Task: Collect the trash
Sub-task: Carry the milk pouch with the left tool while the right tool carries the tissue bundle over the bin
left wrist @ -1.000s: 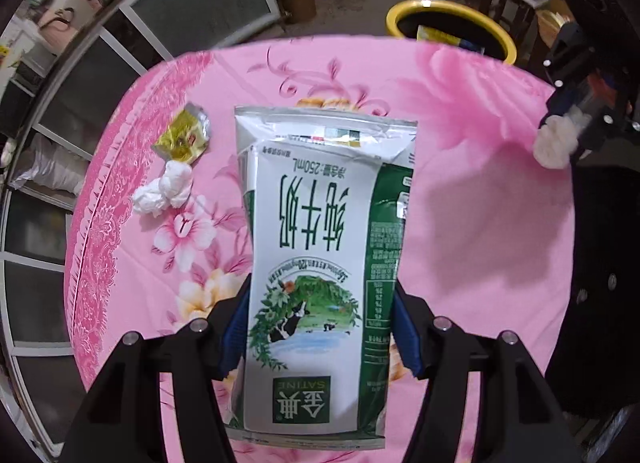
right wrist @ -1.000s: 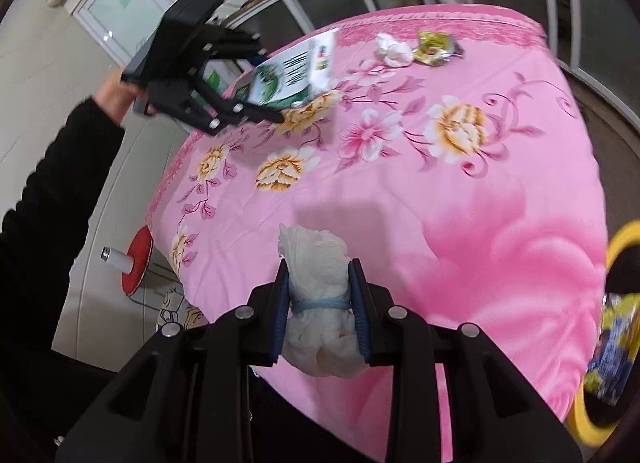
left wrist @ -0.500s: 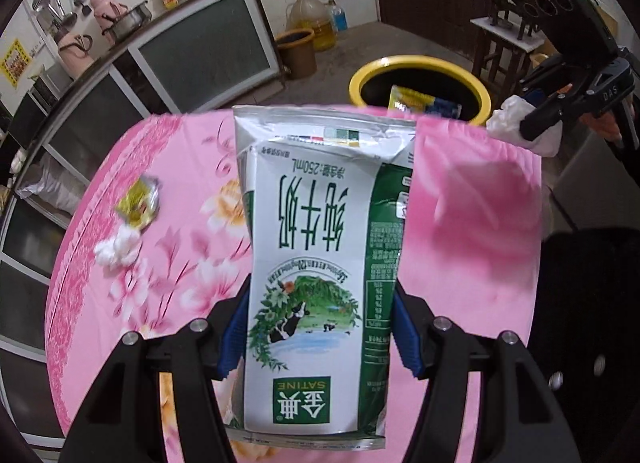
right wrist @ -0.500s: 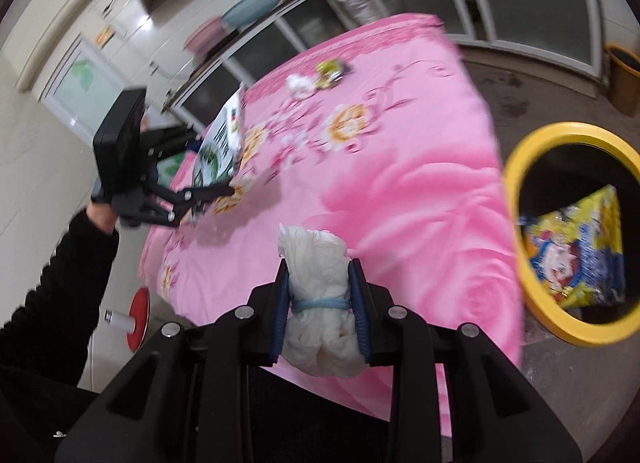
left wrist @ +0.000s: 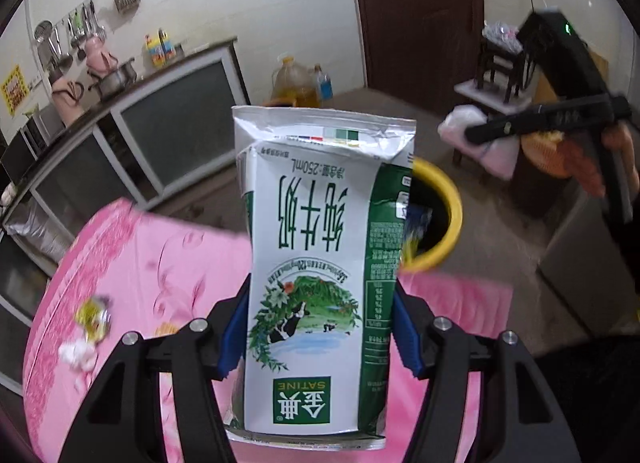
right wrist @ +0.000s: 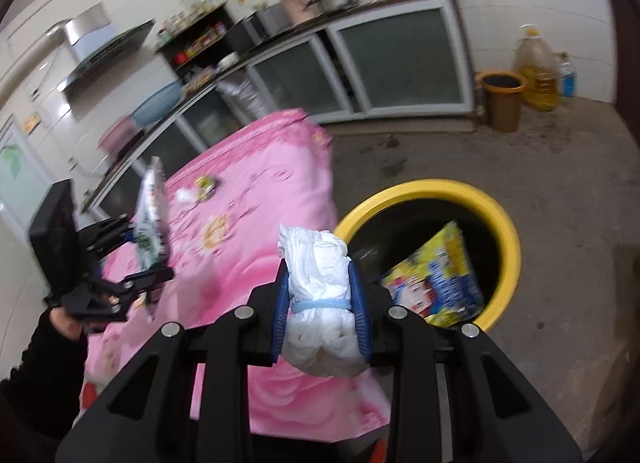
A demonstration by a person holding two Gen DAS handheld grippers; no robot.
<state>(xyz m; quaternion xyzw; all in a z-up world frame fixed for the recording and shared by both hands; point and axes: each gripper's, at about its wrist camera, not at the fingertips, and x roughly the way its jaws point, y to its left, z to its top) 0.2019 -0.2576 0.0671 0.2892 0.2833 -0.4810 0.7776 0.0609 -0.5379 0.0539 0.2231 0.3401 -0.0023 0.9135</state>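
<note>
My left gripper [left wrist: 320, 331] is shut on a white and green milk pouch [left wrist: 320, 263] and holds it above the pink table [left wrist: 160, 263]. My right gripper [right wrist: 322, 303] is shut on a rolled white bundle with a blue band [right wrist: 320, 295], held in the air beside the yellow-rimmed bin [right wrist: 508, 231]. The bin shows behind the pouch in the left wrist view [left wrist: 452, 219]. A yellow snack bag [right wrist: 436, 279] lies inside it. A yellow wrapper [left wrist: 94, 313] and a white crumpled tissue [left wrist: 78, 353] lie on the table's left side.
Kitchen cabinets with glass doors [right wrist: 400, 59] line the back wall. A brown bucket [right wrist: 504, 99] and an oil jug [right wrist: 536, 71] stand on the floor by the wall. A dark door [left wrist: 416, 15] and a stool [left wrist: 500, 71] are behind the bin.
Both grippers have swung from over the table toward the yellow bin, each still holding its item. The bin is now closer in both views.
</note>
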